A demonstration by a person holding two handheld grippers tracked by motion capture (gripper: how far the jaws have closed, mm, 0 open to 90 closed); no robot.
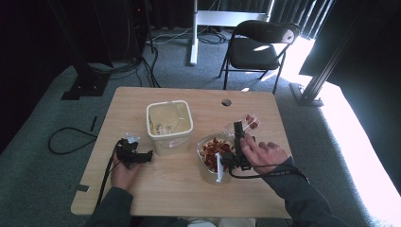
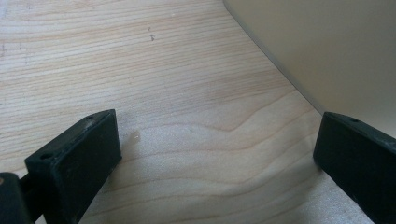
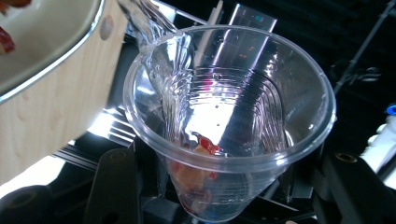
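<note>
A clear plastic cup (image 3: 233, 107) sits between the jaws of my right gripper (image 3: 231, 186), which is shut on its body. A few red and orange pieces (image 3: 205, 145) lie at the cup's bottom. In the high view the cup (image 1: 248, 121) hangs tilted just past the far right rim of a bowl (image 1: 203, 166) full of red pieces (image 1: 213, 150), held there by my right gripper (image 1: 239, 128). My left gripper (image 1: 142, 156) rests on the table beside a cream square container (image 1: 169, 139). Its jaws stand wide apart over bare wood, so my left gripper (image 2: 217, 133) is open.
The container's cream wall (image 2: 327, 51) lies close to the left gripper's right jaw. A white upright piece (image 1: 219, 167) stands at the bowl's near side. A small clear scrap (image 1: 131, 137) lies by the left hand. A black folding chair (image 1: 262, 45) and floor cables (image 1: 71, 139) surround the table (image 1: 179, 189).
</note>
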